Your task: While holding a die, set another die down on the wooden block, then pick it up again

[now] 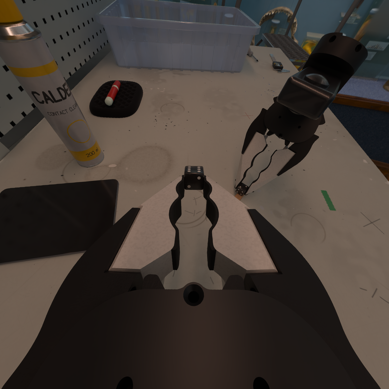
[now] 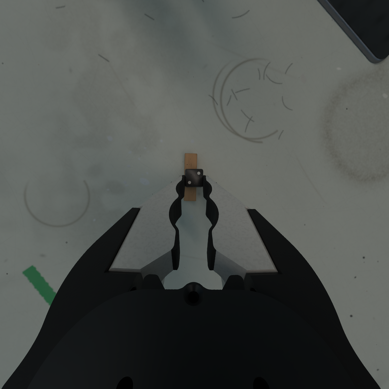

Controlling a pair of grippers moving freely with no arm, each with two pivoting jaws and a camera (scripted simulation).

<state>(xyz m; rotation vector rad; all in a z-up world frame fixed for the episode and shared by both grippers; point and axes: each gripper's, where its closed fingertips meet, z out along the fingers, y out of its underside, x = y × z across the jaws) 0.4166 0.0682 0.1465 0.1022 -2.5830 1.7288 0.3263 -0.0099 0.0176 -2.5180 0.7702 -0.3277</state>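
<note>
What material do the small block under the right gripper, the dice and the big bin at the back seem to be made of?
Block: pale tan and matte with faint specks, so probably bare wood.
Dice, one in the left gripper, one in the right gripper: black, slightly glossy, with white pips, so likely hard plastic.
Bin: bluish and translucent with a rolled rim, so probably moulded plastic.

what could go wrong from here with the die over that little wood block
1. The wooden block is a narrow strip, barely wider than the right die. Released slightly off-centre, the die may tip off onto the table.

2. The right gripper pinches that die only at its fingertips, so it could twist or stick on opening.

3. The left gripper also holds the left die just at the tips, clear of the table; any jolt may drop it.
</note>
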